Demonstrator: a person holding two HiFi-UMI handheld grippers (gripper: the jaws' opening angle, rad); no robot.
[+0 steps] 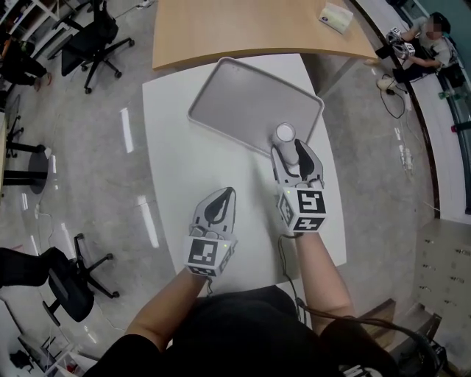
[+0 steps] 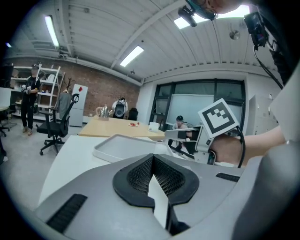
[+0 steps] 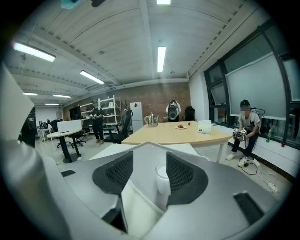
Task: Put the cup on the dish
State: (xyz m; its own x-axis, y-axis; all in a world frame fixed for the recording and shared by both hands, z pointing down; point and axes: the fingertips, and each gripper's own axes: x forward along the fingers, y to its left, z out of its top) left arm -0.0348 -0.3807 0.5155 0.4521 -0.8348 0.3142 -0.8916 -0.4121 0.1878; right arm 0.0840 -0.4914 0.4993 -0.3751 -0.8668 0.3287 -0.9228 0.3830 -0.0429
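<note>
A small white cup [image 1: 284, 134] stands upright at the near right corner of the grey tray-like dish [image 1: 235, 92] on the white table. My right gripper [image 1: 289, 149] is right behind the cup, its jaws wide apart. In the right gripper view the cup [image 3: 161, 176] shows between the pads, close to the right pad, with a gap on its left. My left gripper [image 1: 227, 193] rests shut over bare table in front of the dish, holding nothing. The left gripper view shows the dish [image 2: 119, 145] ahead.
A wooden table [image 1: 257, 26] with a tissue box [image 1: 335, 18] stands behind the white one. Office chairs [image 1: 92, 37] are off to the left, and a seated person [image 1: 423, 44] is at the far right. The white table's right edge runs close to my right arm.
</note>
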